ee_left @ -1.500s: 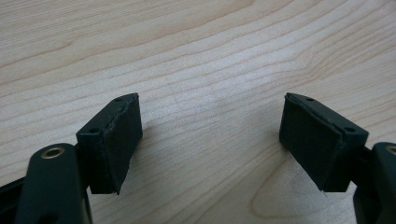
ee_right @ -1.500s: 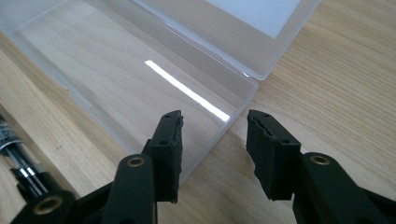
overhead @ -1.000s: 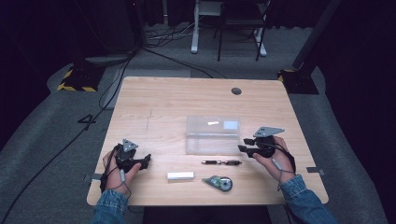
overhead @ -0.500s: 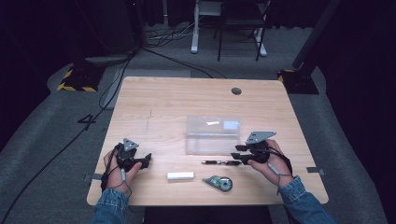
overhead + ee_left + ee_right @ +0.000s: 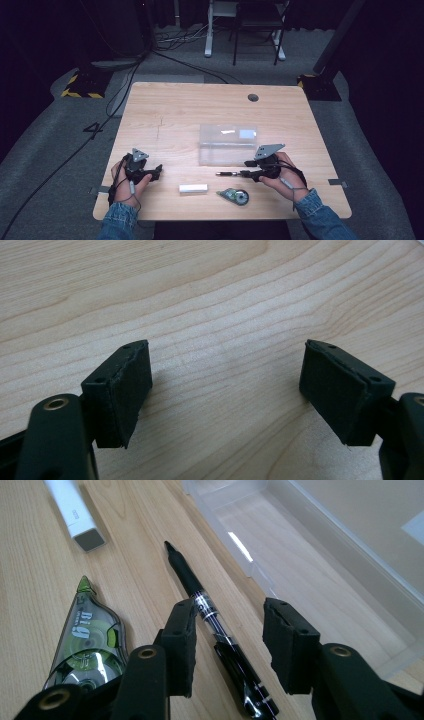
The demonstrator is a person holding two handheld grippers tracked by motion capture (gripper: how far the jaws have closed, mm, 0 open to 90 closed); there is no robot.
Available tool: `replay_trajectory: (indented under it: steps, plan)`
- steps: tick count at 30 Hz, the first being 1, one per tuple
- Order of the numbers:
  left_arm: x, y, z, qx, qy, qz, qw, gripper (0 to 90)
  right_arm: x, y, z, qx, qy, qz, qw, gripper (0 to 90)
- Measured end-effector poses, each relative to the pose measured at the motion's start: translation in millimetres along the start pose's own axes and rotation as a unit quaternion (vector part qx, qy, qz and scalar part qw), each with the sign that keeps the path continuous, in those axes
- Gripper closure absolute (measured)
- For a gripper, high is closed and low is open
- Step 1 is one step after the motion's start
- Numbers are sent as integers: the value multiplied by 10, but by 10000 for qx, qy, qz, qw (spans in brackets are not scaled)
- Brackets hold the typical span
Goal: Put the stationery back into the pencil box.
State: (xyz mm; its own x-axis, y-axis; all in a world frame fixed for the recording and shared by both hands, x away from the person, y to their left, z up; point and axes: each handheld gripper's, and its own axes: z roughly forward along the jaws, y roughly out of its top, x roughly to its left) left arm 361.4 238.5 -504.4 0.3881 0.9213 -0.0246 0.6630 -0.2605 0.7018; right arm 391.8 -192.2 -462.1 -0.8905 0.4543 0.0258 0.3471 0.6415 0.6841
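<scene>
Right gripper point(image 5: 227, 637), held low over a pale wooden table point(image 5: 180, 107), straddles a slim black pen with a clear, silver-banded barrel point(image 5: 215, 625), its jaws partly open with a gap on either side of the shaft. The near pad point(image 5: 182, 645) stands just beside the barrel; from this angle it is hard to say whether it grazes the pen, but nothing is clamped. The pen lies flat on the wood, tip pointing away from the hand, just in front of a clear, open rectangular plastic box point(image 5: 320, 565). In the high view the same pen point(image 5: 231, 174) lies between that box point(image 5: 227, 145) and a grey-and-green teardrop-shaped correction-tape dispenser point(image 5: 234, 196), with a small white oblong eraser point(image 5: 193, 188) farther to the left.

Left gripper point(image 5: 225, 395) rests near the table's front-left edge, jaws spread wide over bare wood and holding nothing.

The step in hand appears to be the pick-up of the pen, likely bound for the box. The next move calls for settling both pads level with the barrel and closing squarely across it, since a round, smooth shaft could roll or skid from an off-centre squeeze.
</scene>
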Motion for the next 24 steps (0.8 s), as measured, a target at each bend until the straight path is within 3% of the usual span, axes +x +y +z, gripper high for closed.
replay_trajectory:
  steps: [16, 24]
  plan:
    - [-4, -7, -8, -4, 0, 32, 10000, 215, 67, 24, 205, 147, 110, -344, 9992, 604]
    - [-3, -7, -8, -5, 2, 35, 10000, 215, 67, 4, 297, 319, 130, -464, 9983, 674]
